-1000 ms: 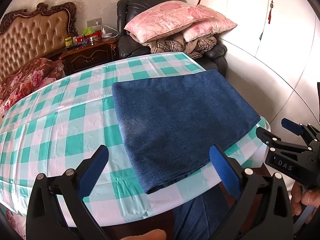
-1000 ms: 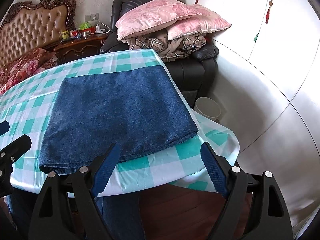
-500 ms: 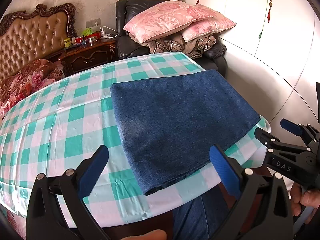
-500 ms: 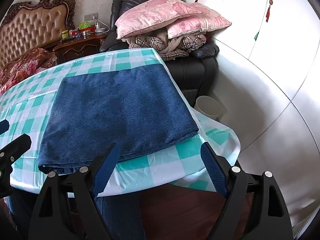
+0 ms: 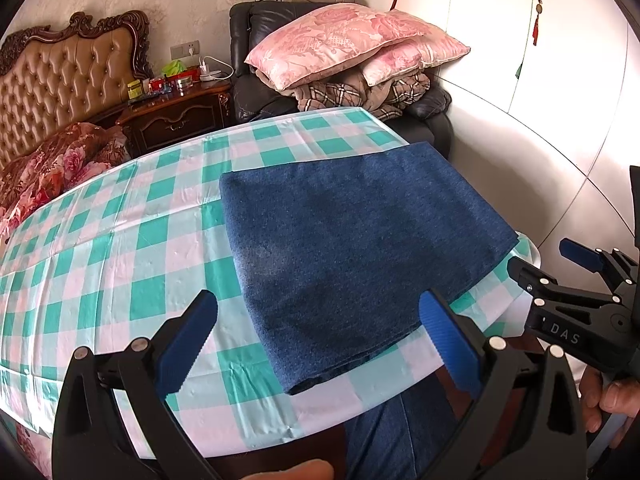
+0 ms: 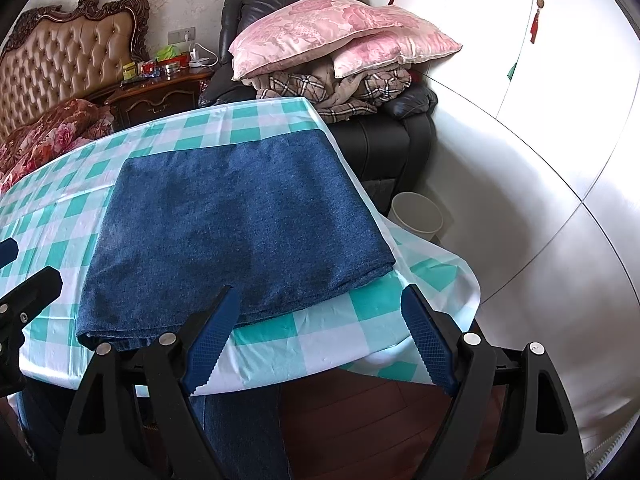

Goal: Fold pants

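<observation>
Left wrist view: left gripper (image 5: 318, 338) low at 6 o'clock, jaws wide apart, nothing between them, blue pads (image 5: 187, 344) raised over the near edge of the worktop (image 5: 100, 264). Pants (image 5: 360, 248) folded into a flat blue denim rectangle on the green-and-white check cloth, just past centre toward 2 o'clock, near corner reaching toward 6 o'clock close to the cloth's edge. Right gripper (image 5: 560, 264) at 4 o'clock, off the worktop's edge, apart from the pants; cannot tell from here how far its jaws stand. Hand (image 5: 604, 400) gripping its handle at 4 o'clock. Fingertip (image 5: 296, 472) at 6 o'clock along the bottom edge. Pillows (image 5: 352, 40) stacked on a dark armchair (image 5: 256, 96) at 12 o'clock. Tufted headboard (image 5: 60, 84) at 10 o'clock, nightstand (image 5: 176, 116) beside it.

Right wrist view: right gripper (image 6: 318, 338) at 6 o'clock, jaws spread wide and empty, left pad (image 6: 212, 340) overlapping the pants' near fold in the picture, contact not clear. Pants (image 6: 232, 232) lying flat at centre, right edge near the worktop's (image 6: 320, 336) right side, layered fold facing 6 o'clock. Left gripper's tip (image 6: 24, 300) at 9 o'clock, beside the pants, not touching. White bin (image 6: 418, 216) on the floor at 3 o'clock. Denim-clad leg (image 6: 240, 432) under the worktop at 6 o'clock.
</observation>
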Motion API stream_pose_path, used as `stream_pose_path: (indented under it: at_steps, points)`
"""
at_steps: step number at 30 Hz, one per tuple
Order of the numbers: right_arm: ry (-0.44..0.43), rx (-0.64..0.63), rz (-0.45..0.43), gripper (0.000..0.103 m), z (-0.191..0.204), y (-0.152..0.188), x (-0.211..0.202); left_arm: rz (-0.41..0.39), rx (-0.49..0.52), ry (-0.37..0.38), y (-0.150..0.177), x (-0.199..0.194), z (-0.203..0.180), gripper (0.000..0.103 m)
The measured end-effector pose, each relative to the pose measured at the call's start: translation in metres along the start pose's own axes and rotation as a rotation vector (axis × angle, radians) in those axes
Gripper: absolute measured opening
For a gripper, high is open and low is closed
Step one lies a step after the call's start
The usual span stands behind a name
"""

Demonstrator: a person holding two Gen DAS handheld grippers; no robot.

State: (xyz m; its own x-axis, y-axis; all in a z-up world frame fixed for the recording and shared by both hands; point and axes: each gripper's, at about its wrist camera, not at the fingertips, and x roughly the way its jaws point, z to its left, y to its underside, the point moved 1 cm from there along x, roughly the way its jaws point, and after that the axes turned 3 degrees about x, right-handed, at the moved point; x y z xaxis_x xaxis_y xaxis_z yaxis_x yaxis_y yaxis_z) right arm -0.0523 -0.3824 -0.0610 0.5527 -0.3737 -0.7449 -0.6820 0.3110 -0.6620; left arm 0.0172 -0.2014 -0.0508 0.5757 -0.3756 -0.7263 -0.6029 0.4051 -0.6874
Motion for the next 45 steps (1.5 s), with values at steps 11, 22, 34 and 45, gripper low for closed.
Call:
stream_pose_path:
  at_steps: [11,22,34,45]
  points:
    - [-0.005,0.0,0.003,0.08,-0.0001,-0.0017,0.0003,-0.001,0.003,0.0,-0.0017,-0.0012,-0.0003,0.101]
    - [-0.005,0.001,0.004,0.08,-0.0008,-0.0022,0.0006,-0.001,0.003,0.001,-0.0025,-0.0007,-0.0009,0.101]
    - [-0.005,0.0,0.005,0.08,-0.001,-0.0021,0.001,-0.001,0.004,0.003,-0.0039,-0.0012,-0.0021,0.101]
    - [-0.005,0.005,0.012,0.08,-0.0028,-0.001,0.0036,-0.032,-0.014,0.077,-0.0078,0.0,-0.0065,0.101]
